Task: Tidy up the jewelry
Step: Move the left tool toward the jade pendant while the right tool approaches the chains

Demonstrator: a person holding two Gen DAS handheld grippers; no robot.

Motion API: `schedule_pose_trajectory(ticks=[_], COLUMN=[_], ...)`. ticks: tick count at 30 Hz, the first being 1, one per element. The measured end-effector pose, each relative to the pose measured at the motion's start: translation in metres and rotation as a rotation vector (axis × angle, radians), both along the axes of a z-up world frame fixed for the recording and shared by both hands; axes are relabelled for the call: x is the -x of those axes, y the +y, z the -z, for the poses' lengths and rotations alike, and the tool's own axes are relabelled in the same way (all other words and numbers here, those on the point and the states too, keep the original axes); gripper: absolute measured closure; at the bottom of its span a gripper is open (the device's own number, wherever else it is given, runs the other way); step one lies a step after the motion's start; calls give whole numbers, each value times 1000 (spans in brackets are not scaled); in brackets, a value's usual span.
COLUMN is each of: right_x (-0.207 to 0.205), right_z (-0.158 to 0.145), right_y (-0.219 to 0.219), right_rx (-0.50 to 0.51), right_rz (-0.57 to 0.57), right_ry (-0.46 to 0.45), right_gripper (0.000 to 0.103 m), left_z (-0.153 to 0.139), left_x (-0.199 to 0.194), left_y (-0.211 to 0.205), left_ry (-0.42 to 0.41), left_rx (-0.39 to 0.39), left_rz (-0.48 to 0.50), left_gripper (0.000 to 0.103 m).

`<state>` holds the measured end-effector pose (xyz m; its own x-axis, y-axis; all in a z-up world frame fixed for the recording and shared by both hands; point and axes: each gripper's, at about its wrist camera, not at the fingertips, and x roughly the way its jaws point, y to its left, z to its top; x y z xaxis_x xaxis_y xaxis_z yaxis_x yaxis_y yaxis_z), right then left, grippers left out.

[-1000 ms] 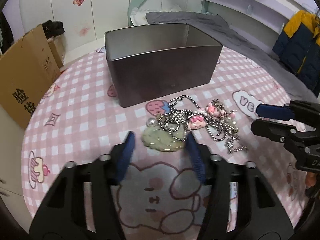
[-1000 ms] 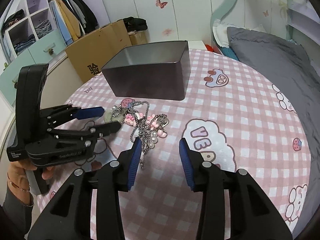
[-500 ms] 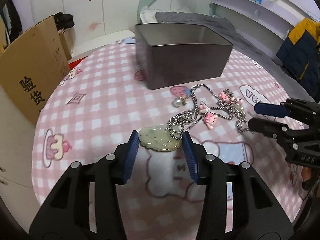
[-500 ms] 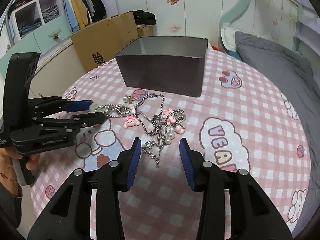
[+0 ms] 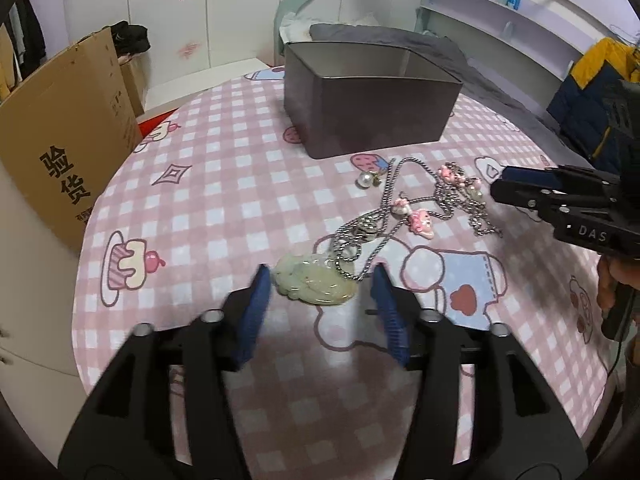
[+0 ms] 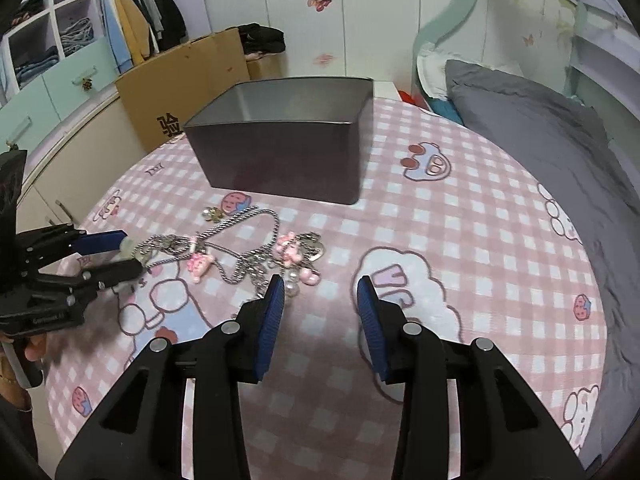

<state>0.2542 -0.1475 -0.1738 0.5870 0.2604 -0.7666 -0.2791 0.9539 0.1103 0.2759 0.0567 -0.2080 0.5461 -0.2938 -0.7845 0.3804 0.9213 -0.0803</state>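
Round table [image 5: 224,184] under a pink-and-white checked cloth printed with cartoon animals, cakes and strawberries. Toward the far side, an open dark metal tin [image 5: 372,112], rectangular; nothing visible inside from either view.

Between tin and tongs, a loose tangle of jewelry on the cloth: silver chain [image 5: 384,216] in several loops; pale green carved pendant [image 5: 314,282] at the near end of the chain, flat on the cloth; pink charms [image 5: 420,220] strung along the chain; a pearl bead [image 5: 365,179] just in front of the tin, beside a printed strawberry. All of it outside the tin.

Left tongs [image 5: 318,292]: pointed steeply down at the pendant, blue pads either side of it. Jaws just widened, now about half open; right pad clear of the pendant with a gap and chain links between, left pad [image 5: 260,292] blurred and very close to the pendant's edge, contact not certain. Pendant resting on the cloth, not lifted.

Right tongs [image 6: 320,308]: partly open, nothing between the blue pads, only bare cloth beneath. Left fingertip just beside the nearest beads of the tangle, not gripping them. Seen from the left wrist view as a black arm [image 5: 560,200] reaching in from the right, tips near the chain's far end.

Background: cardboard box [image 5: 60,128] printed with black characters, left of the table; grey bedding [image 6: 540,132] to the right; hanging clothes [image 6: 136,28] in an open wardrobe.
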Motion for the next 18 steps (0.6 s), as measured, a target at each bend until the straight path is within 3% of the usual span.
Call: schedule_pose_trajectory(ticks=[6, 8, 18], right_x=[-1, -2, 5], right_z=[-1, -2, -8], right_y=[6, 4, 41], right_rx=[-4, -3, -10], right_rz=[-21, -16, -132], right_ry=[0, -1, -7], right_gripper=[67, 67, 67], left_z=[4, 3, 1], left_x=[3, 3, 8], left_y=[-8, -7, 4], left_ry=[-25, -35, -29], left_rx=[-68, -83, -83], left_rz=[28, 21, 19], left_gripper=[45, 59, 60])
